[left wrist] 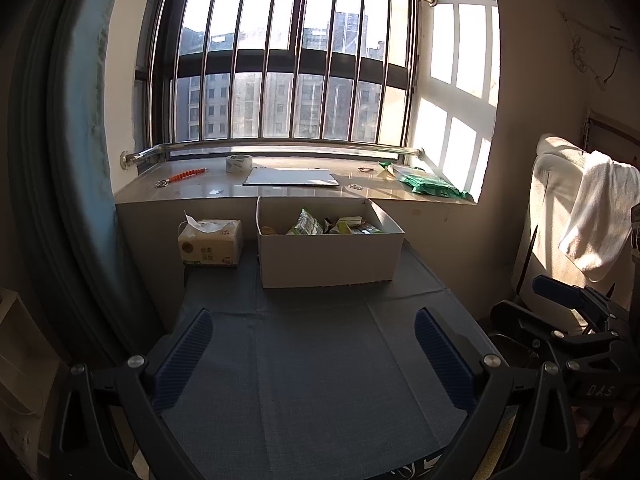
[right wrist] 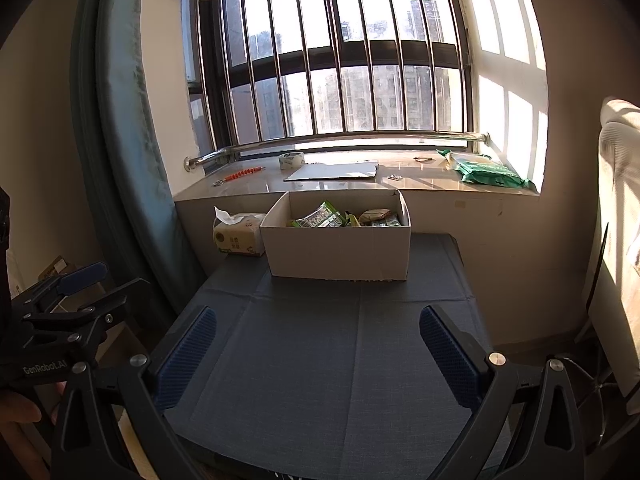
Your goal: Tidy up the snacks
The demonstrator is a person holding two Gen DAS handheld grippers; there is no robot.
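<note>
Several snack packets [left wrist: 310,224] lie loose in an open cardboard box [left wrist: 332,256]. They are mostly green and white wrappers, one standing half upright toward the box's left side, the rest lying lower to its right (I can't read any labels). The box sits at the far end of my surface [left wrist: 320,360], which is covered in a blue-grey cloth with fold creases, and its back is against the wall under the window ledge [left wrist: 200,190]. A tissue pack [left wrist: 211,243] stands just beside the box on its left, with one sheet poking up.

My left gripper [left wrist: 313,354] hangs over the near part of the cloth with its blue ribbed pads spread wide, holding nothing and touching nothing. My right gripper [right wrist: 318,354] is the same: spread wide and empty, well short of the box.

On the ledge I see a roll of tape [left wrist: 239,163], a flat white sheet [left wrist: 291,177], an orange tool [left wrist: 187,175] and a green bag [left wrist: 430,182].
</note>
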